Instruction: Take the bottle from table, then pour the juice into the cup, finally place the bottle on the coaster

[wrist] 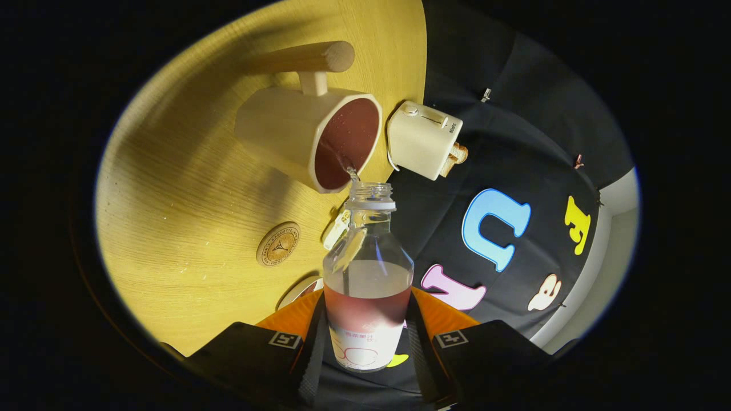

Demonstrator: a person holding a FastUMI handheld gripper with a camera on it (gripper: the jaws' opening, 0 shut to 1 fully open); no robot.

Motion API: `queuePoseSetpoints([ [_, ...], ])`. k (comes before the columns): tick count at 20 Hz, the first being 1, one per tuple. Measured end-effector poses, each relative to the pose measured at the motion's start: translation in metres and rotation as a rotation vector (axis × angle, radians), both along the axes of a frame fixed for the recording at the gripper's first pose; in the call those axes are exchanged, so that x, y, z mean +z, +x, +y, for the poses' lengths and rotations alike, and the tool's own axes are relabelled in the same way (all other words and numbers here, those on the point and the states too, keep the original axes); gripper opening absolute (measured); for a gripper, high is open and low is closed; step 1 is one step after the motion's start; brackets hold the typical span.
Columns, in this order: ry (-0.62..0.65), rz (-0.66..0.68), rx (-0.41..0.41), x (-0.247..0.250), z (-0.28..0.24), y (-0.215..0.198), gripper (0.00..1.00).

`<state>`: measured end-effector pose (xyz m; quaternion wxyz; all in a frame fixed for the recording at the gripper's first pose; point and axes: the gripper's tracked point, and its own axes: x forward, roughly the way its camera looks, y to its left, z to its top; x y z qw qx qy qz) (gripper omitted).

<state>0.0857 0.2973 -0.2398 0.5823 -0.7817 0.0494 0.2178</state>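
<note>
The bottle [368, 274] is sitting between the gripper [366, 337] fingers, both pressing on it, mouth reaching the cup [308, 137] rim just ahead. The toaster [422, 140] is standing right beside the cup on the table [183, 188], and the coaster [278, 244] is lying nearer the fingers.

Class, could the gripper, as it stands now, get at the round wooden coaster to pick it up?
Probably not. The gripper is shut on the bottle, tilted and pouring into the cup. The coaster lies bare on the table, but both fingers are occupied.
</note>
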Motion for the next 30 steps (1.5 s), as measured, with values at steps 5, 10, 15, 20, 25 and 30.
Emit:
queuePoseSetpoints([
  [5,-0.022,-0.016,0.018,0.006,0.003,0.002,0.70],
  [10,-0.038,-0.021,0.045,0.006,0.007,0.000,0.70],
  [15,-0.054,-0.032,0.065,0.009,0.012,0.005,0.70],
  [20,-0.079,-0.042,0.104,0.009,0.016,0.004,0.70],
  [25,-0.109,-0.051,0.143,0.008,0.021,0.003,0.70],
  [30,-0.143,-0.069,0.175,0.011,0.022,0.005,0.70],
])
